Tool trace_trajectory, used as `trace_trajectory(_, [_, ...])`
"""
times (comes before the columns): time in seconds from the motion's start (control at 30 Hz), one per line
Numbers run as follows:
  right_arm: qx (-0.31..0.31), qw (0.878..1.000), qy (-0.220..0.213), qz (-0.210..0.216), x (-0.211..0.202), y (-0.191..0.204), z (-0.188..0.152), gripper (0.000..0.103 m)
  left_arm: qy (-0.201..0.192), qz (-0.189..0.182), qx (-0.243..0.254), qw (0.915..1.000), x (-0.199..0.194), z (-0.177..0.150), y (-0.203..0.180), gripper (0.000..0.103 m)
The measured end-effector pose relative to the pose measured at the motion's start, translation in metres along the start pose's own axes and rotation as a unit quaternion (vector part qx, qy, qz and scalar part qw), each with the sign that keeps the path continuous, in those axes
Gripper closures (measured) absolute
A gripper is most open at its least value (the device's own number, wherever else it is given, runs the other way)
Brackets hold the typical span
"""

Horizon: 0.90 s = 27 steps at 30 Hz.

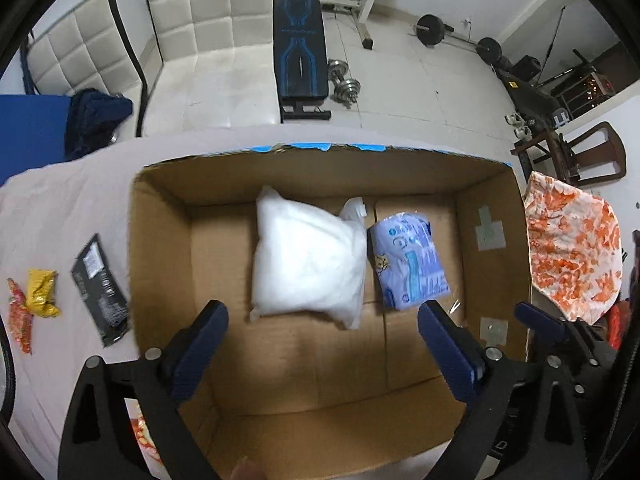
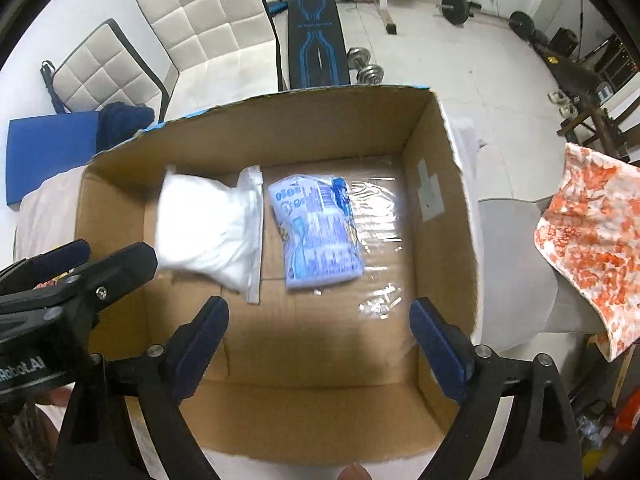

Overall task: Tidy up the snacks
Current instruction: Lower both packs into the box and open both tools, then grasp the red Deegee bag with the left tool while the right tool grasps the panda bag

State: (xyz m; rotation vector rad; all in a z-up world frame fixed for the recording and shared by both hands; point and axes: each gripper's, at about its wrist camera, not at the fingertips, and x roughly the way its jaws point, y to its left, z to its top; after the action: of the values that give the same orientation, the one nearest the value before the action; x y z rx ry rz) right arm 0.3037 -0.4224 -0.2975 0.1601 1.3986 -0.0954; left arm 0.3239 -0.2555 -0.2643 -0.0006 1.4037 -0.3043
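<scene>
An open cardboard box (image 1: 160, 240) (image 2: 440, 200) sits on the cloth-covered table. Inside lie a white plastic bag (image 1: 306, 260) (image 2: 208, 224) and a blue snack packet (image 1: 412, 264) (image 2: 316, 232), side by side. My left gripper (image 1: 322, 316) hovers open over the box's near half, nothing between its fingers. My right gripper (image 2: 318, 314) is open too, above the box floor just in front of the blue packet. On the table left of the box lie a black packet (image 1: 100, 288), a yellow packet (image 1: 42, 292) and a red-orange packet (image 1: 20, 320).
An orange-and-white patterned cloth (image 1: 572, 248) (image 2: 592, 232) hangs right of the box. White padded chairs (image 1: 208, 40) (image 2: 208, 28), a blue cushion (image 1: 28, 128) and gym gear with a bench (image 1: 300, 52) stand beyond the table. The left gripper (image 2: 60, 276) shows in the right wrist view.
</scene>
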Motion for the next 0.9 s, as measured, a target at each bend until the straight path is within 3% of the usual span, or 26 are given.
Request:
trace_trajectory(0.4, [-0.007,0.998,-0.056,-0.016,-0.086,0.001,-0.059,0.009,-0.085,0.045,0.020,0.9952,-0.076,-0.061,-0.009,0.006])
trace_trajectory(0.63, [0.003,0.995,-0.092,-0.031,-0.137,-0.002,-0.096,0.009,-0.121,0.045,0.033,0.9910,-0.122,-0.095,-0.019,0.006])
trace_trajectory(0.9, [0.023,0.994,-0.107,-0.017,-0.179,-0.003,-0.123,0.009,-0.141,0.026,0.032,0.9892,-0.156,-0.116,-0.016,0.006])
